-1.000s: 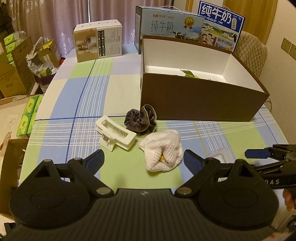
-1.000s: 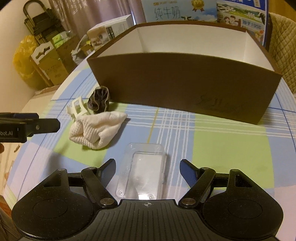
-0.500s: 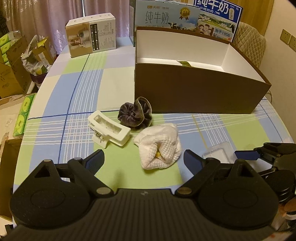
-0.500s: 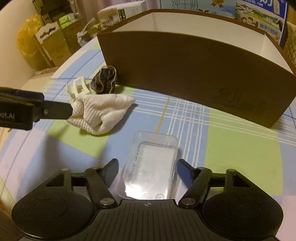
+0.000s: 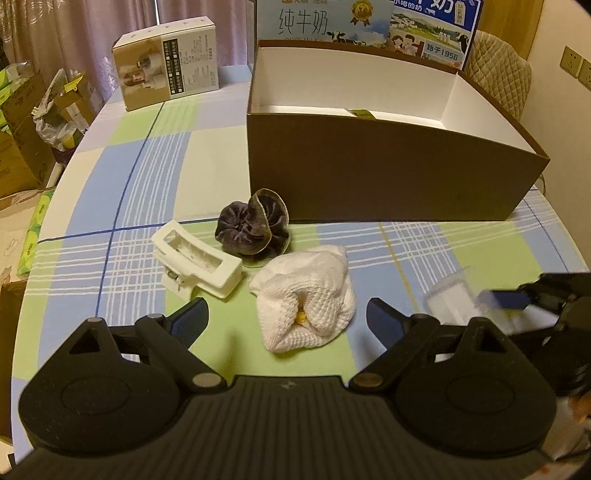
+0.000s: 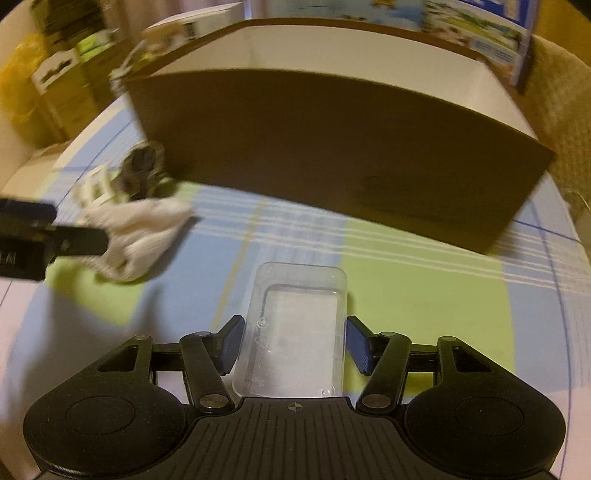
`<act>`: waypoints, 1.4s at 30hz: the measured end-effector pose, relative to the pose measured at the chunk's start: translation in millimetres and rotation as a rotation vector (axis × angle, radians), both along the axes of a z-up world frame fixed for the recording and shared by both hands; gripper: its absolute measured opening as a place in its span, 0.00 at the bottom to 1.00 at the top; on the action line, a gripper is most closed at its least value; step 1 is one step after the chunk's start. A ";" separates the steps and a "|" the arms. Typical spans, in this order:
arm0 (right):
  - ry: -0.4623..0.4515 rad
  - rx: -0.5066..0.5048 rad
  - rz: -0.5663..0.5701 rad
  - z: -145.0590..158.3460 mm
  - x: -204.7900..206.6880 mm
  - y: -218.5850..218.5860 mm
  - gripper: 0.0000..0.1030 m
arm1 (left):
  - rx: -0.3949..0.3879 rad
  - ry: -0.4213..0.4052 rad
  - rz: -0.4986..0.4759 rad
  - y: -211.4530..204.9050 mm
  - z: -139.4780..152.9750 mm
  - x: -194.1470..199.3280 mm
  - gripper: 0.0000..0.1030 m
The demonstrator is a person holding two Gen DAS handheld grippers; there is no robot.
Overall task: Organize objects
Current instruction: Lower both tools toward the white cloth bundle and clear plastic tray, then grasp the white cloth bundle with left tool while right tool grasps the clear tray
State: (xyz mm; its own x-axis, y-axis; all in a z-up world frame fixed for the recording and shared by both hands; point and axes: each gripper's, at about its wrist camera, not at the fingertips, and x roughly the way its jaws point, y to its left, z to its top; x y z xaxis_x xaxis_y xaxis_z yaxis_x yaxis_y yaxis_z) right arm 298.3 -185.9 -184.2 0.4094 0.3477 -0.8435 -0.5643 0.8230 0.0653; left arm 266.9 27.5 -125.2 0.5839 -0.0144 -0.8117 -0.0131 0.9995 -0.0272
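My right gripper (image 6: pixel 294 341) is shut on a clear plastic case (image 6: pixel 295 325), held just above the checked tablecloth; the case also shows in the left wrist view (image 5: pixel 452 299). My left gripper (image 5: pixel 286 319) is open and empty, just short of a white knitted cloth (image 5: pixel 308 297). A white hair claw clip (image 5: pixel 195 264) and a dark velvet scrunchie (image 5: pixel 253 229) lie beside the cloth. The open brown box (image 5: pixel 388 170) with a white inside stands behind them; it fills the back of the right wrist view (image 6: pixel 332 155).
A small product carton (image 5: pixel 168 68) stands at the table's far left. Milk cartons (image 5: pixel 362 22) stand behind the brown box. Cardboard boxes and bags (image 5: pixel 33 122) sit on the floor to the left. A padded chair (image 5: pixel 502 77) is at the far right.
My right gripper moved forward over the clear case and closed on it, and it is now moving, with the view blurred. My left gripper stayed open and shifted slightly.
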 end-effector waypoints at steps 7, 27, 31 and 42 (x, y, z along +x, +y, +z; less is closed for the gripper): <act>0.012 0.020 -0.048 4.4 11.6 -14.9 0.54 | -0.017 0.012 0.017 0.1 -13.2 18.7 0.88; 0.060 0.055 -0.078 0.9 15.7 -17.7 0.61 | -0.032 0.032 0.001 -10.5 -35.0 36.1 0.52; 0.050 0.062 -0.092 2.4 15.8 -20.1 0.65 | -0.011 0.034 -0.022 -17.1 -31.1 33.1 0.46; 0.038 0.028 -0.041 -2.0 10.9 -18.2 0.53 | -0.023 0.049 -0.065 -27.8 -26.6 29.2 0.45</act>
State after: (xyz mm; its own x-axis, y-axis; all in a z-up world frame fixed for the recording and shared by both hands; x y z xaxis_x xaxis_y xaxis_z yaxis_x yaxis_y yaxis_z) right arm 309.2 -204.1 -186.2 0.3921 0.3548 -0.8488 -0.5267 0.8430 0.1091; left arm 296.1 -0.3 -151.8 0.5409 -0.0705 -0.8381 0.0504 0.9974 -0.0513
